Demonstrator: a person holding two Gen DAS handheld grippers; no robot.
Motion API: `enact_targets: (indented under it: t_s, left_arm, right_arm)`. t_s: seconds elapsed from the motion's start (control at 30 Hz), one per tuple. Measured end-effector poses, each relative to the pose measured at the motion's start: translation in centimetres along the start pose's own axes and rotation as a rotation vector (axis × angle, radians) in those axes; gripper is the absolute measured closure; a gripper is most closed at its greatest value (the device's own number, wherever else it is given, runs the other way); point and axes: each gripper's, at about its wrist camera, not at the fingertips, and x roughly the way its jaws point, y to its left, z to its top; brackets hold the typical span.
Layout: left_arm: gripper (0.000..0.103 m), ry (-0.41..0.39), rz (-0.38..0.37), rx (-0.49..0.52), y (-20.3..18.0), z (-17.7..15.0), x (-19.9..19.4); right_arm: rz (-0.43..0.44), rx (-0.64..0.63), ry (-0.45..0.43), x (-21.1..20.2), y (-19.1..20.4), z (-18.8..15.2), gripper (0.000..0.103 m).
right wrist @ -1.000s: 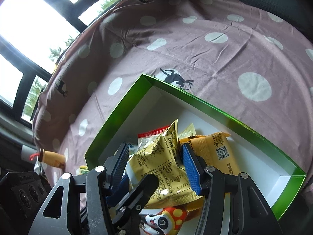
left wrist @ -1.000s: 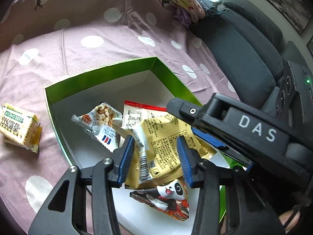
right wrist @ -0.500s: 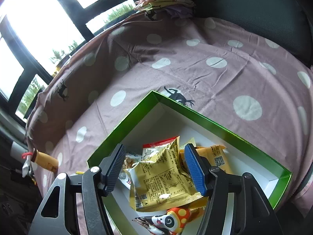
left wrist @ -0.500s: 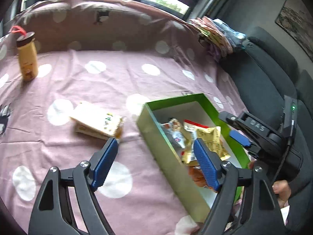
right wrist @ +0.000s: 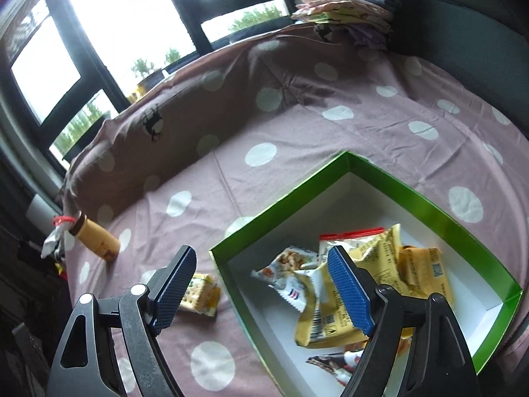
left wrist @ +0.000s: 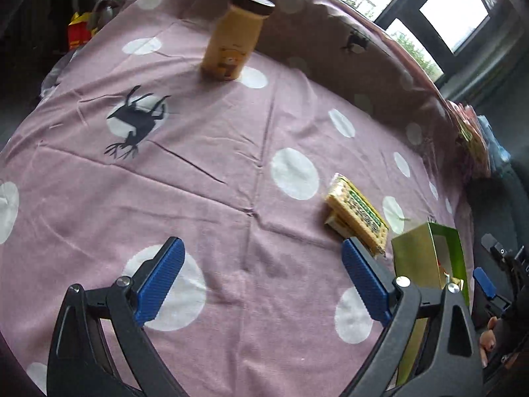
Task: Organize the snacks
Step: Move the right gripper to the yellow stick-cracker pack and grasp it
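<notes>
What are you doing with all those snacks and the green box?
A person with a gripper in each hand is tidying snacks into the green box on the spotted cloth. Several snack packets already lie inside. Both the left gripper and the right gripper are opening and hold nothing. A cracker pack and a yellow bottle are outside the box on the cloth.

Daylight from the windows (right wrist: 132, 26) blows out to white glare on my right view and leaves the room edges dark, the spotted cloth (left wrist: 231, 165) is softly and evenly lit with faint shadows, both views bow strongly at the rims, and the left looks slightly smeared.
</notes>
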Motion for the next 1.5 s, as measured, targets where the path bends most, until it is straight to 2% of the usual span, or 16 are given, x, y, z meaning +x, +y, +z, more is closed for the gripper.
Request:
enact_targets:
  t_s: [0.13, 0.27, 0.37, 0.47, 0.57, 0.77, 1.1, 1.17, 1.2, 1.37, 1.5]
  left_arm:
    - [0.007, -0.043, 0.070, -0.037, 1.8, 0.6, -1.4]
    - [0.007, -0.041, 0.104, -0.083, 3.6, 0.9, -1.6]
    - [0.007, -0.033, 0.095, -0.099, 4.2, 0.9, -1.6]
    - [0.007, -0.026, 0.091, -0.091, 4.1, 0.8, -1.5]
    - [0.007, -0.018, 0.098, -0.070, 3.5, 0.9, -1.1]
    - [0.007, 0.000, 0.117, -0.040, 2.9, 0.7, -0.6]
    - [0.007, 0.004, 0.125, -0.035, 2.8, 0.5, -0.8]
    - [0.007, 0.005, 0.114, -0.035, 2.8, 0.5, -0.9]
    - [0.007, 0.004, 0.109, -0.035, 2.8, 0.5, -1.0]
    - [0.007, 0.004, 0.101, -0.042, 2.9, 0.4, -1.1]
    - [0.007, 0.001, 0.099, -0.043, 2.9, 0.4, -1.3]
  right_arm:
    - [0.077, -0.064, 0.047, 2.1, 4.0, -0.2, 0.018]
    - [0.183, -0.189, 0.157, 5.8, 8.7, -0.5, 0.018]
    - [0.141, -0.286, 0.274, 9.6, 11.4, -1.0, 0.018]
    - [0.165, -0.369, 0.349, 12.9, 12.9, -1.5, 0.018]
    - [0.138, -0.427, 0.413, 15.4, 13.2, -2.2, 0.018]
    - [0.192, -0.490, 0.457, 15.9, 12.6, -3.2, 0.018]
    - [0.080, -0.591, 0.432, 16.0, 12.8, -5.5, 0.018]
    - [0.068, -0.593, 0.393, 15.6, 12.5, -5.6, 0.024]
    - [0.063, -0.594, 0.378, 15.4, 12.5, -5.6, 0.033]
    - [0.064, -0.559, 0.373, 14.0, 11.7, -5.7, 0.052]
    - [0.106, -0.520, 0.332, 11.4, 12.0, -5.6, 0.077]
